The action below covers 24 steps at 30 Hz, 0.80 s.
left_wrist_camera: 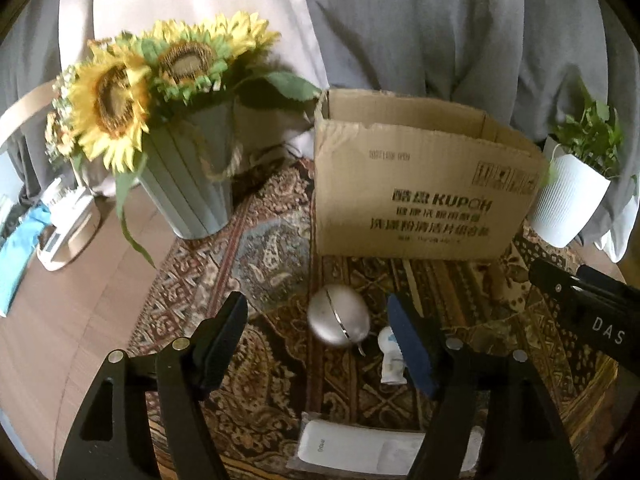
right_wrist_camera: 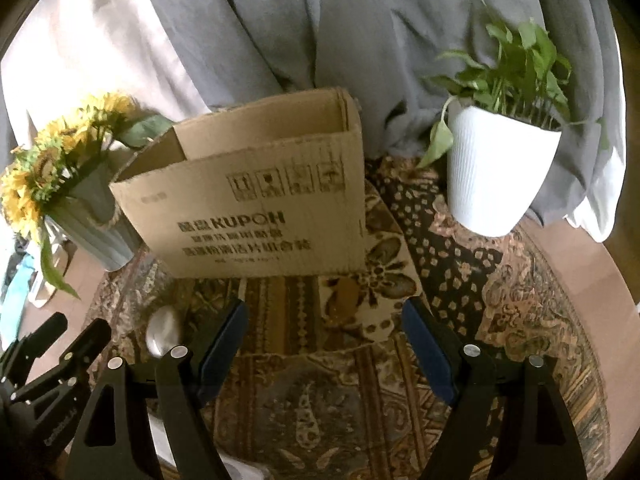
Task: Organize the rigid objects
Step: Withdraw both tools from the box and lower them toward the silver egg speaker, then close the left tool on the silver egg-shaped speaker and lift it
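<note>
Fingers (left_wrist_camera: pixel 412 344) of the left gripper (left_wrist_camera: pixel 320 344) stand spread with nothing pinched, angled down over the patterned cloth (left_wrist_camera: pixel 256 248) that covers the surface; the silver egg-shaped gadget (left_wrist_camera: pixel 339 315) sits in the gap between them, toward the finger at 3 o'clock, and no pad touches it. Just beside it at 4 o'clock a small white tube (left_wrist_camera: pixel 390 358) lies half hidden behind that finger, and at 6 o'clock, nearest the camera, a flat white device in a clear wrapper (left_wrist_camera: pixel 360 452) rests on the cloth. Judging by the pose, the egg is the next thing to be taken. The right gripper (right_wrist_camera: pixel 324 344) also holds its fingers (right_wrist_camera: pixel 224 340) wide apart and empty, over bare cloth, so it looks to be waiting with free room beneath it. Beyond, at 12 o'clock, the open cardboard box (left_wrist_camera: pixel 420 200) stands upright, its torn near rim facing both grippers; it is probably where the loose items go, and the cloth in front of it is open for a lift. Flanking it are the sunflower vase (left_wrist_camera: pixel 192 184) at 10 o'clock and a white plant pot (left_wrist_camera: pixel 568 200) at 2 o'clock, both close to the box sides, so any swing should stay narrow. Curtains (left_wrist_camera: pixel 400 20) hang behind.
</note>
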Each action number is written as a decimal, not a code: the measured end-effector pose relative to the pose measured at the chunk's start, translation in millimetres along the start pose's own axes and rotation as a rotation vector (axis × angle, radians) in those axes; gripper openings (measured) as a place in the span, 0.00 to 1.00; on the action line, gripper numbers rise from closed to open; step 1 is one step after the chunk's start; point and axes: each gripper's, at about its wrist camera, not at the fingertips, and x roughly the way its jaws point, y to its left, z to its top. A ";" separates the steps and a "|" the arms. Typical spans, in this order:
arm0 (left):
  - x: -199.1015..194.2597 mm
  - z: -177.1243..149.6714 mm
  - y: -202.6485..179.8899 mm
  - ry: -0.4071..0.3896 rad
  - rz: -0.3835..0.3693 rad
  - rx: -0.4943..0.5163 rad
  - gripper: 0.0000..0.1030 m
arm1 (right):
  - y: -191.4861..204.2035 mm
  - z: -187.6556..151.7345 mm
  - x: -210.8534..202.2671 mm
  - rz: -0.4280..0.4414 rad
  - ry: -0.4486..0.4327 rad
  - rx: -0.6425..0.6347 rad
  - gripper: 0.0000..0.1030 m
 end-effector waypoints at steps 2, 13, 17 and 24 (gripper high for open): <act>5.8 -1.2 -0.3 0.014 -0.005 -0.009 0.70 | -2.2 -1.6 5.5 -0.002 0.013 0.005 0.78; 44.0 -4.5 -1.2 0.088 -0.014 -0.028 0.70 | -4.5 -2.0 39.9 -0.009 0.081 0.018 0.78; 57.5 -4.1 -3.4 0.115 -0.026 -0.043 0.70 | -4.4 -0.9 53.1 -0.004 0.108 0.032 0.76; 82.3 -2.5 -5.5 0.170 -0.060 -0.087 0.70 | -7.9 4.0 74.8 -0.004 0.134 0.069 0.72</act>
